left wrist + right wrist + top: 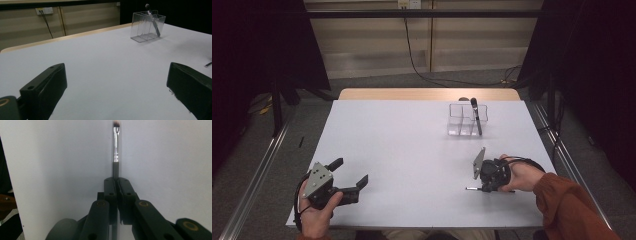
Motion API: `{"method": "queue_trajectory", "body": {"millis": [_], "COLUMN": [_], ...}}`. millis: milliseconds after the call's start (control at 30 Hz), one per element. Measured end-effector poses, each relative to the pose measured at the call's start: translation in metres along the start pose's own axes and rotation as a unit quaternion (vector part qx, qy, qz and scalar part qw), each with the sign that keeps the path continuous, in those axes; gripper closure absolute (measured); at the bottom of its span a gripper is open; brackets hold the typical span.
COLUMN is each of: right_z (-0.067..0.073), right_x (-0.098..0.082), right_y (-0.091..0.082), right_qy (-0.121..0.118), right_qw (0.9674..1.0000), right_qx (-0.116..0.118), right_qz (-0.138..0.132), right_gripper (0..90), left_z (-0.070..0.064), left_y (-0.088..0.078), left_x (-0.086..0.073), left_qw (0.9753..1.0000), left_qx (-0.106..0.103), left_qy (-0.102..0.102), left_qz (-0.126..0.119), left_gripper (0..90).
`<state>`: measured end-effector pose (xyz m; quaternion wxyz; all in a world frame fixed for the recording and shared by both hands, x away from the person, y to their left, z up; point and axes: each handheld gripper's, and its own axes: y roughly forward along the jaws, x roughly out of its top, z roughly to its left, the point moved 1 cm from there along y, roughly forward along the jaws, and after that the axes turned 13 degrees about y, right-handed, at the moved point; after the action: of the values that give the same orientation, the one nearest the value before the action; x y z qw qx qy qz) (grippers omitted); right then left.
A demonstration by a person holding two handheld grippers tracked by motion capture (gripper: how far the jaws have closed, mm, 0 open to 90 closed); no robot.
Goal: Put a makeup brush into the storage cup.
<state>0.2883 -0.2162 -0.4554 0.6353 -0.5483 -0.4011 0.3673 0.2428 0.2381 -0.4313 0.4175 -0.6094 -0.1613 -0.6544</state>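
Two grippers sit low over the white table [412,150]. The right gripper [116,180], at about four o'clock in the high view, has its jaws clamped tight on the dark handle of a small makeup brush [115,150], whose silver ferrule and bristle tip stick out beyond them just above the tabletop. The left gripper [349,175], at seven o'clock, has its jaws spread wide with nothing between them. A clear organiser [466,120] holding another brush [475,115] stands at one o'clock.

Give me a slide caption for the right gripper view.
Right tool shut on a slim silver-ferruled makeup brush over the white table.
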Motion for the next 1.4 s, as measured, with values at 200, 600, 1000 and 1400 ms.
{"method": "queue_trajectory", "body": {"millis": [200,600,1000,1400], "right_z": [-0.002,0.000,-0.004,-0.014], "right_x": [-0.001,-0.008,-0.013,-0.021], "right_y": [-0.001,-0.006,-0.027,-0.040], "right_qy": [0.011,0.024,0.050,0.090], "right_qw": [0.9999,0.9984,0.9879,0.9667], "right_qx": [0.006,-0.004,-0.014,-0.023], "right_qz": [-0.007,-0.052,-0.146,-0.239], "right_gripper": [86.3,86.3,86.2,86.3], "left_z": [0.001,0.001,0.000,0.001], "left_y": [-0.002,-0.003,-0.003,-0.003], "left_x": [0.000,0.000,0.000,0.000], "left_qw": [1.0000,1.0000,1.0000,1.0000], "left_qx": [0.005,0.005,0.003,0.004], "left_qy": [-0.004,-0.002,-0.001,-0.001], "left_qz": [-0.002,-0.002,-0.005,-0.005], "left_gripper": [3.0,3.0,3.0,3.0]}}
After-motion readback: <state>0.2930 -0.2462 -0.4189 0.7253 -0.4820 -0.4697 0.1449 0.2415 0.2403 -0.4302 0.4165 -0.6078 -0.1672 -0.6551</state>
